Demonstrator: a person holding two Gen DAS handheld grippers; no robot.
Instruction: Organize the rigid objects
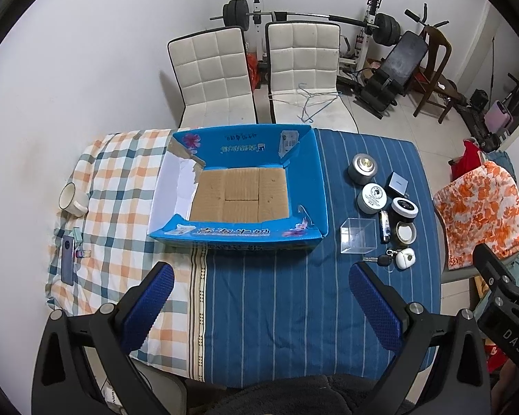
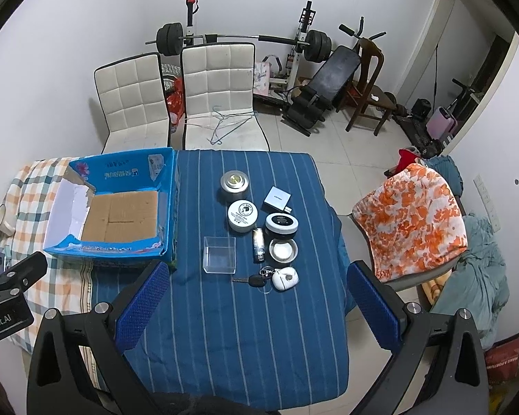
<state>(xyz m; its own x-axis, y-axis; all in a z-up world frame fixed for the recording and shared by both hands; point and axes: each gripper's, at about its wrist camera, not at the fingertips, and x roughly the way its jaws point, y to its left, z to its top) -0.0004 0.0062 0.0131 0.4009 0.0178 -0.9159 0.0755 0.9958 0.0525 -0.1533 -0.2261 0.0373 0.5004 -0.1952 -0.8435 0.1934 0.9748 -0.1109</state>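
Observation:
An open blue cardboard box (image 1: 320, 186) (image 2: 167, 207) with nothing inside sits on the table. To its right on the blue striped cloth lie a silver tin (image 2: 234, 184), a white tin (image 2: 243, 216), a black jar (image 2: 281, 224), a small square box (image 2: 277, 198), a lighter (image 2: 258, 245), a metal lid (image 2: 283, 250), a clear plastic box (image 2: 219, 254), a car key (image 2: 256, 280) and a white case (image 2: 285, 278). My left gripper (image 1: 261, 269) hovers open before the blue box. My right gripper (image 2: 259, 269) hovers open above the key, holding nothing.
A white mug (image 1: 71, 199) and a phone (image 1: 68, 259) lie on the checked cloth at the left. Two white chairs (image 1: 211, 69) stand behind the table. A chair draped in orange floral cloth (image 2: 411, 218) stands at the table's right edge, with gym equipment beyond.

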